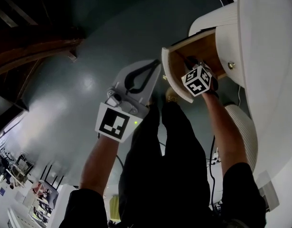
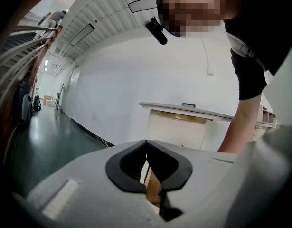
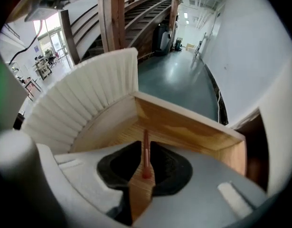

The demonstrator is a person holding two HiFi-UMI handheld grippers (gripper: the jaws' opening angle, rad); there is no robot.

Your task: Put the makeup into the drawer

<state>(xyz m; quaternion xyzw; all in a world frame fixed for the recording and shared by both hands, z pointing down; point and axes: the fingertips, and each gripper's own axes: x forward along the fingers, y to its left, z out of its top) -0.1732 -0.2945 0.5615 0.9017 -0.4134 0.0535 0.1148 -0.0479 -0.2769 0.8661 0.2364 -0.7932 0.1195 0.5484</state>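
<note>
A white dresser (image 1: 271, 80) has a drawer (image 1: 176, 77) pulled out, with bare wood inside (image 3: 183, 122). My right gripper (image 1: 191, 61) points steeply down into that drawer. Its marker cube sits above the drawer's rim. In the right gripper view a thin reddish-brown makeup pencil (image 3: 146, 156) lies along the slit between the jaws of the right gripper (image 3: 146, 144). The jaws stand slightly apart, open, and the pencil seems to rest on the drawer's floor. My left gripper (image 1: 154, 66) hovers left of the drawer front. It (image 2: 146, 142) is shut and holds nothing.
The person's legs in dark trousers (image 1: 169, 165) stand right below the drawer on a grey-green floor (image 1: 79, 80). The dresser's fluted white side (image 1: 245, 132) curves at the right. A brass knob (image 1: 230, 65) sits on the dresser front. Wooden stair rails (image 1: 32, 56) run at the upper left.
</note>
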